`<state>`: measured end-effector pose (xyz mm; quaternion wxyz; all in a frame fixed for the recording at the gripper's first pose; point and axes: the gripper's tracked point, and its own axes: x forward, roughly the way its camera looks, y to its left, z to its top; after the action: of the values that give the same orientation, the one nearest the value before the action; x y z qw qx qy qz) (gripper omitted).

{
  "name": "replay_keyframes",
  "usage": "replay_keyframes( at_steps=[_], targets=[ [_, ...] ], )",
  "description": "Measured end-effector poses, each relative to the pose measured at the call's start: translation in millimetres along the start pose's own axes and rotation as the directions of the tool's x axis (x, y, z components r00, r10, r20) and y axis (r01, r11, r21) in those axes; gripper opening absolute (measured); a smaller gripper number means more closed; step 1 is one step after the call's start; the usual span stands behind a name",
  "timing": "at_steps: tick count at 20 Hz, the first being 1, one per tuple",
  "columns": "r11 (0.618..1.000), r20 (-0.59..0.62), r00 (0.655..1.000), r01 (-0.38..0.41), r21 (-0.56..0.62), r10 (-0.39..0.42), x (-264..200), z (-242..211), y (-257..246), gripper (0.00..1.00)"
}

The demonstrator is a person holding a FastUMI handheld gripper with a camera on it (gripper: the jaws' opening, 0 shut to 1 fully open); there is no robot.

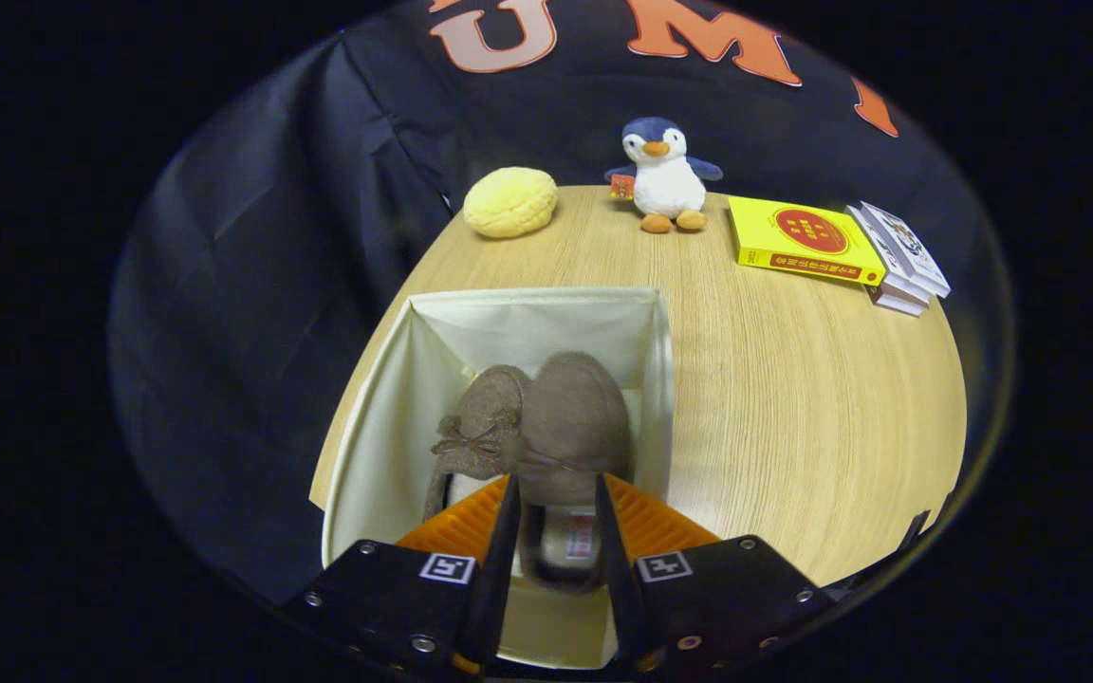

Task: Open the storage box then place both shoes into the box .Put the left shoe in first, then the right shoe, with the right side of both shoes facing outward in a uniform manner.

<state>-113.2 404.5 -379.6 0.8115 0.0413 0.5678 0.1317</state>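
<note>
The gripper (554,512) points down into the open cream fabric box (385,427) on the wooden counter (793,398), its fingers pinching the heel of a brown felt-like shoe (575,422). A second shoe (485,422) with a small bow lies touching it at 9 o'clock; its heel is hidden behind a finger. Beyond the box, a round yellow bun (510,201) sits at 11 o'clock, a plush penguin (665,175) at 12, and books (805,242) at 2.
</note>
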Motion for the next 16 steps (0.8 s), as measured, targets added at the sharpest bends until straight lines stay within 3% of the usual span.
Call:
replay_keyframes(
  at_steps=[4, 8, 11, 16],
  targets=[
    [0.999, 0.149, 0.988, -0.043, 0.006, 0.042, -38, 40, -21, 0.66],
    [0.999, 0.344, 0.938, -0.032, -0.043, 0.045, -77, 77, -61, 0.81],
    [0.999, 0.468, 0.883, -0.015, -0.040, 0.032, -117, 102, -97, 0.87],
    [0.996, 0.644, 0.763, 0.088, -0.024, -0.052, -195, 137, -177, 0.93]
  ],
)
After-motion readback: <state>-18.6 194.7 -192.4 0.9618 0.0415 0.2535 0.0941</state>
